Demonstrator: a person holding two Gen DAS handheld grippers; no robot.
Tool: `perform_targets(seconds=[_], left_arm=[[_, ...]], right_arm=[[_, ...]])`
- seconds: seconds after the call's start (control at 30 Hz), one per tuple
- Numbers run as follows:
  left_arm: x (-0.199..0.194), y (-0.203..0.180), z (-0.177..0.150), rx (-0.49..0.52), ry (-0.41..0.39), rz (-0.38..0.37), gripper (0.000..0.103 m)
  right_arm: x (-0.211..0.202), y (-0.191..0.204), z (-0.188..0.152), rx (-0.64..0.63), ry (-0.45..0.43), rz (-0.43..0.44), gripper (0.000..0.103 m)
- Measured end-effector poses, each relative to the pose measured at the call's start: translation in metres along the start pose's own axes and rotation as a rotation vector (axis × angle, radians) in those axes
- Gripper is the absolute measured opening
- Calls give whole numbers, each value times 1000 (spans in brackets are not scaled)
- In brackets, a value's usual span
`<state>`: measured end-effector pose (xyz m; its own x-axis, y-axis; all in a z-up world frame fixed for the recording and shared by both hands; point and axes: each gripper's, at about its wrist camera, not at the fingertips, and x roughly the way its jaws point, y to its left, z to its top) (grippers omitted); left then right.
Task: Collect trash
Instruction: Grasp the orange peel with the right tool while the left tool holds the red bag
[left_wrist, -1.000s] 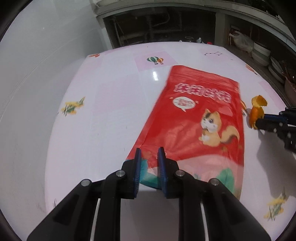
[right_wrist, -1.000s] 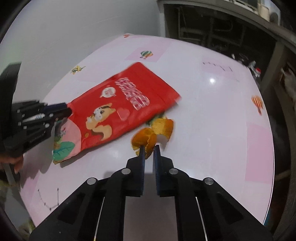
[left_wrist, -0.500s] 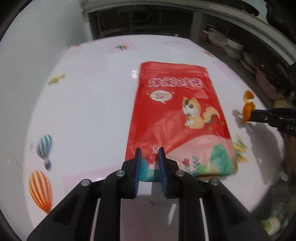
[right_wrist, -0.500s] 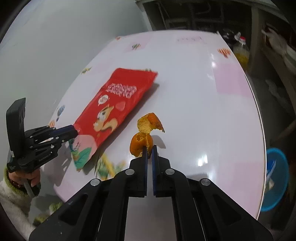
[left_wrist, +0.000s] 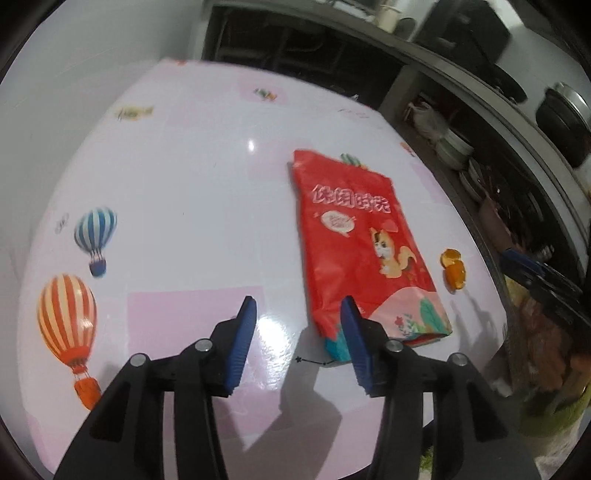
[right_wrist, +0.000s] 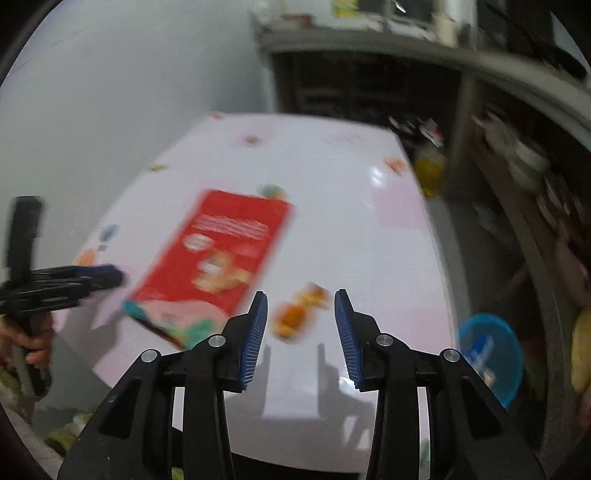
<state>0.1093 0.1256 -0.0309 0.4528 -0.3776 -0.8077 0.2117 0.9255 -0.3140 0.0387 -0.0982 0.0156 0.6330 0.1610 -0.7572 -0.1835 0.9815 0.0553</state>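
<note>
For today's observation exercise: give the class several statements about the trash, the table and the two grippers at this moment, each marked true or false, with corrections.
1. The red snack bag lies flat on the table. True.
2. The left gripper is clamped on the bag. False: its jaws stand open, having just been opening, with nothing between them.
3. The orange peel lies on the table beside the bag. True.
4. The right gripper holds the peel. False: its jaws, just opened, stand apart and the peel lies on the table.

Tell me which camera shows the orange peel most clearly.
The left wrist view: the orange peel lies sharp on the table, right of the red snack bag. The right wrist view shows it only as a motion-blurred orange smear.
</note>
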Motion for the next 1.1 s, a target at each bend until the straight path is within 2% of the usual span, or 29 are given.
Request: perform_targets(seconds=[0.07,0.13,0.17,0.37,0.53,0.9,1.03,1.1], left_arm=[[6,6,0,-47,25,-49,46],[13,11,-2,-104,58,-100,46],[12,13,-3,-120,42,-111,46],[14,15,-1,-164,51,-145,47],[21,22,1,-232,89,-255,47],[34,21,8,-332,113,-388,47],[28,18,13,-325,76,-408,47],[32,17,16,-328,87,-424,46]], right_arm=[[9,17,2,-24,18,86,34],[25,32,1,-42,51,112,28],[37,39,-1,-44,81,132,27],[74,50,-15,-21,177,132,15],[77,48,-17,-15,173,150,14],[76,38,-20,16,170,198,14],[73,33,-21,26,163,214,14],[72,31,-22,28,162,223,14]])
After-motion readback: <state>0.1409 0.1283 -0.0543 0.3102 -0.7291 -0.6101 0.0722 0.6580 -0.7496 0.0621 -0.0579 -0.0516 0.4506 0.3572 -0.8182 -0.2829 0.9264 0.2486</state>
